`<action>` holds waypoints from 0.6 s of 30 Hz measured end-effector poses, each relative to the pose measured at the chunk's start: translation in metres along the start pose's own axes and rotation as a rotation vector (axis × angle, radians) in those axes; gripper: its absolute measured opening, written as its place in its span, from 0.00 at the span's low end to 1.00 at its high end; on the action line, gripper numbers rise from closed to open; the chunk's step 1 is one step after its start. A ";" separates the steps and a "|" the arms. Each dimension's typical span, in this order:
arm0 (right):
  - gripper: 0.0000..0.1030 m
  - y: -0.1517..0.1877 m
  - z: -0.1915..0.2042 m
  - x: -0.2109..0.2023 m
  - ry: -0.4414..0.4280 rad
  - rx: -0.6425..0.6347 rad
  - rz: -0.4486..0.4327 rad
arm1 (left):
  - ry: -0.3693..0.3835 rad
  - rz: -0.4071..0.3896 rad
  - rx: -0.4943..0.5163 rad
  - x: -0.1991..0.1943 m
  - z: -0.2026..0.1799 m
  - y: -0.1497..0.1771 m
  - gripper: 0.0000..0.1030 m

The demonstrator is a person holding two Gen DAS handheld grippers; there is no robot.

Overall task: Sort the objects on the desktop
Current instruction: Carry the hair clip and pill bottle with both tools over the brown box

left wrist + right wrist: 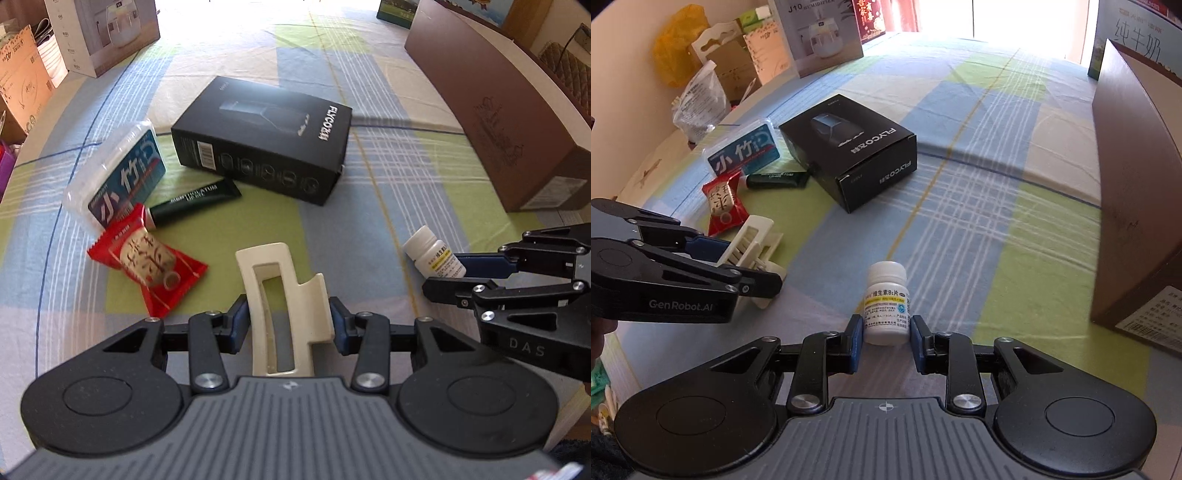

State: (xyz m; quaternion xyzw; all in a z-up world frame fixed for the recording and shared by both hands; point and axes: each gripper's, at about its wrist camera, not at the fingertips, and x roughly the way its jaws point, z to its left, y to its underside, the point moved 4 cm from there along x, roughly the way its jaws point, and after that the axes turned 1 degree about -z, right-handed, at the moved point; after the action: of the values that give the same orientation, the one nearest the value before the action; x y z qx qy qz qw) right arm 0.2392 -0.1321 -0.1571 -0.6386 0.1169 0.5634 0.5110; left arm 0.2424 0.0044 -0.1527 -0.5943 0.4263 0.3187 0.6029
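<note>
**Both grippers hold something**

On the checked cloth of the table (388,177), the left gripper (288,325) has its fingers (238,319) clamped on a cream hair clip (284,295). Beside it, the right gripper (884,334) squeezes a white pill bottle (886,302) lying between its fingers (855,338).

A checked woven cloth (960,206) covers the surface. The hair clip (284,295) is smooth cream plastic; the pill bottle (886,302) is glossy white plastic with a paper label. The black box (262,136) is matt card. The red wrapper (147,262) is shiny film.
</note>
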 end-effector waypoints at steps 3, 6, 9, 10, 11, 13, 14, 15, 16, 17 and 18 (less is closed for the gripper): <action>0.26 -0.003 0.002 0.003 0.004 -0.018 -0.003 | -0.018 -0.007 0.001 0.000 -0.002 0.001 0.38; 0.29 -0.008 0.004 0.008 0.010 -0.033 -0.011 | -0.034 -0.016 -0.004 0.003 -0.001 -0.003 0.38; 0.30 -0.013 0.005 0.012 0.018 -0.045 -0.016 | -0.051 -0.022 0.001 0.005 -0.001 -0.005 0.40; 0.30 -0.014 0.006 0.013 0.019 -0.050 -0.018 | -0.057 -0.024 0.004 0.006 -0.001 -0.005 0.41; 0.30 -0.015 0.006 0.014 0.021 -0.056 -0.019 | -0.060 -0.026 0.004 0.007 -0.001 -0.006 0.41; 0.30 -0.015 0.008 0.015 0.026 -0.075 -0.020 | -0.064 -0.030 0.003 0.007 -0.001 -0.006 0.41; 0.30 -0.015 0.009 0.015 0.029 -0.084 -0.021 | -0.067 -0.033 0.003 0.007 -0.002 -0.006 0.41; 0.29 -0.015 0.010 0.016 0.033 -0.092 -0.022 | -0.069 -0.035 0.005 0.008 -0.002 -0.006 0.41; 0.28 -0.015 0.011 0.016 0.038 -0.096 -0.023 | -0.069 -0.034 0.006 0.008 -0.002 -0.006 0.41; 0.25 -0.015 0.011 0.016 0.039 -0.100 -0.023 | -0.070 -0.036 0.007 0.008 -0.002 -0.006 0.41; 0.24 -0.014 0.011 0.016 0.039 -0.104 -0.022 | -0.067 -0.036 0.005 0.008 -0.002 -0.006 0.41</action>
State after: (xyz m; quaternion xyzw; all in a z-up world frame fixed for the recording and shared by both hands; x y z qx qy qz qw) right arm 0.2479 -0.1101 -0.1611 -0.6763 0.0905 0.5507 0.4808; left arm 0.2506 0.0010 -0.1569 -0.5895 0.3958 0.3263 0.6240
